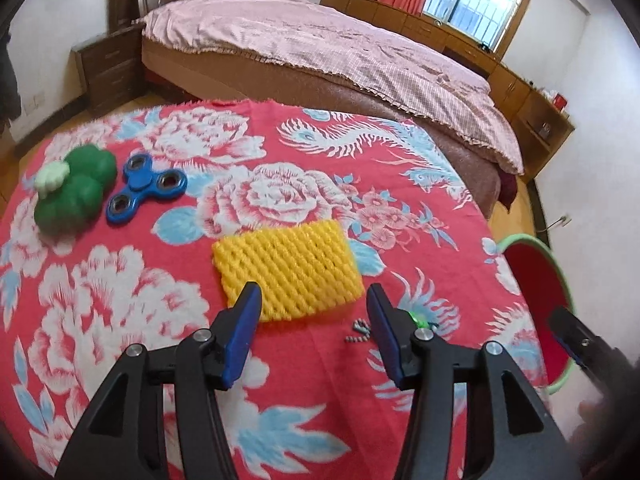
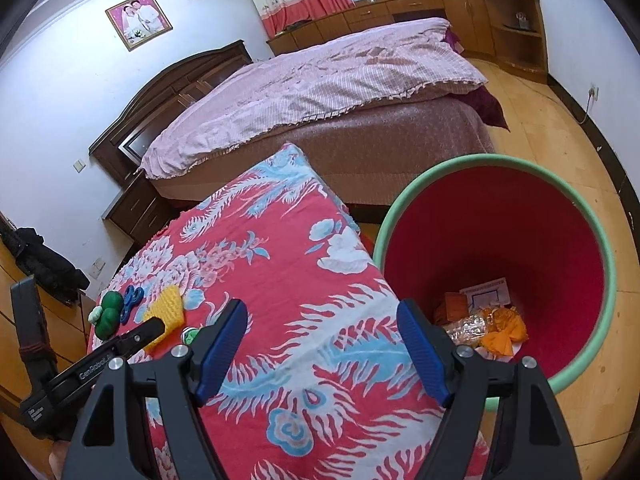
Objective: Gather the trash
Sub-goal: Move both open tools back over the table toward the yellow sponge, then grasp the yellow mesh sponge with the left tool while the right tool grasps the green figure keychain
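A yellow foam fruit net lies flat on the red floral tablecloth. My left gripper is open, its blue pads standing either side of the net's near edge without pressing on it. Beside it lie a short bead chain and a small green item, partly hidden by the finger. My right gripper is open and empty above the cloth's right edge, next to a red bin with a green rim. The bin holds orange wrappers, clear plastic and paper.
A green toy and a blue fidget spinner sit at the table's far left. A bed with a pink cover stands behind the table, with a dark nightstand to its left. Wooden cabinets line the window wall.
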### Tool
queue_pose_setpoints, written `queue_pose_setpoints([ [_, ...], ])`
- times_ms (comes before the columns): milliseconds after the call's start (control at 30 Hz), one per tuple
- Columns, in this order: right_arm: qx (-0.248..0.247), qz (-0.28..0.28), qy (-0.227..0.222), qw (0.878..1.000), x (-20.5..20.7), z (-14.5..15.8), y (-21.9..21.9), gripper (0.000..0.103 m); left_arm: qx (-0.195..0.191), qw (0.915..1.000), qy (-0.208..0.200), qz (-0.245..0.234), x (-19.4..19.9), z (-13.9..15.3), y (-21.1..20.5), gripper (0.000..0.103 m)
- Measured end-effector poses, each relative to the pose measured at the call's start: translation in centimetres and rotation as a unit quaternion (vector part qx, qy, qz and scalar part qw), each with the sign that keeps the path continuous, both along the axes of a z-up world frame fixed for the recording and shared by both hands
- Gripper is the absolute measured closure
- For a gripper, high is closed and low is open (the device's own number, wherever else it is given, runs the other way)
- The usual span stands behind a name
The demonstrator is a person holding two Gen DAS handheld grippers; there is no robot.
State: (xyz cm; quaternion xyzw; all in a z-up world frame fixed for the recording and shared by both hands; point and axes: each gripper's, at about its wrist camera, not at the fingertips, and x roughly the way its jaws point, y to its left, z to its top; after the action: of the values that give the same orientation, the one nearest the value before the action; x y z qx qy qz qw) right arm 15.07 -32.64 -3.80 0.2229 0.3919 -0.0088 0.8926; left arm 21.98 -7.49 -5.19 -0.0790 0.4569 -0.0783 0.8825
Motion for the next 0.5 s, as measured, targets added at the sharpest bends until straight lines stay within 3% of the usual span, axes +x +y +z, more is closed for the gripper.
queue_pose_setpoints([
  [433,0.012,0.005,0.006,1.000,0.2,-0.8,-0.2,0.024,0.076,0.9969,-0.016,-0.014,1.2,-1.0,-2.2,0.044],
  [500,0.012,0.006,0.005,1.000,0.2,-0.8,-0.1,0.024,0.086,0.9959,-0.023,-0.013,1.1,-1.0,-2.1,0.050],
])
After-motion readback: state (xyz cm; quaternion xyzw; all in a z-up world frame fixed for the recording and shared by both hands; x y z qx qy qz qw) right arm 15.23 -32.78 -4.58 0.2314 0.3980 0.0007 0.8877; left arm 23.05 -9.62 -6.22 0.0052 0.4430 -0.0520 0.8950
